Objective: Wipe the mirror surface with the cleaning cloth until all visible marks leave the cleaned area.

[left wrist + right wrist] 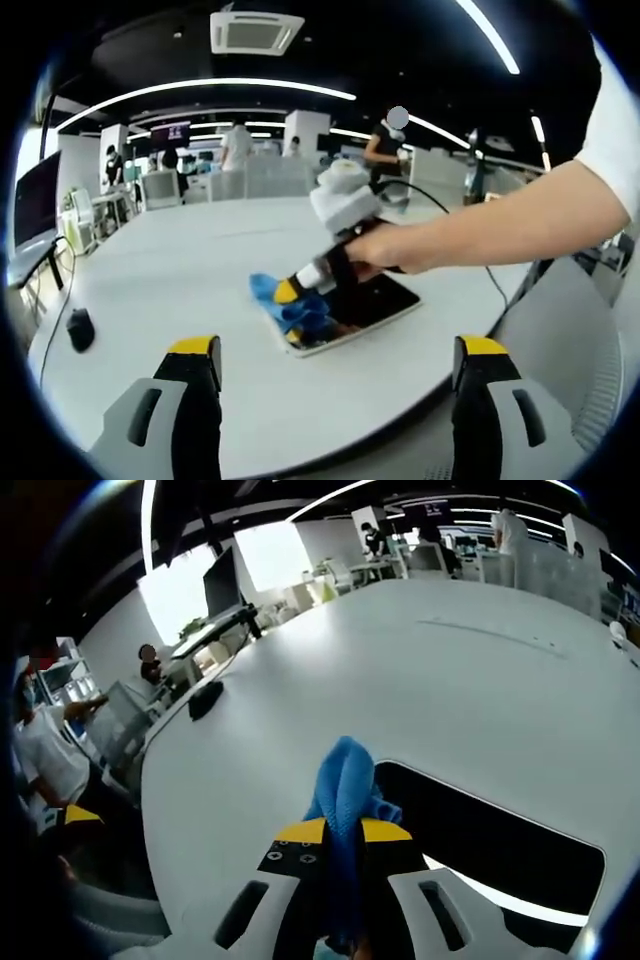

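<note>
A rectangular mirror (375,305) with a pale frame lies flat on the white table (180,260). In the left gripper view a person's hand holds my right gripper (291,296), which is shut on a blue cleaning cloth (275,300) and presses it onto the mirror's near-left corner. My left gripper (338,370) hangs open over the table's front edge, short of the mirror, with nothing between its jaws. In the right gripper view the mirror (500,845) shows dark, and the cloth (345,775) bunches upright between the shut jaws of my right gripper (343,832) at the mirror's left end.
A black computer mouse (80,328) (205,698) lies near the table's far-left edge. A cable (450,210) runs across the table behind the hand. Monitors, chairs and several people stand around the room beyond the table.
</note>
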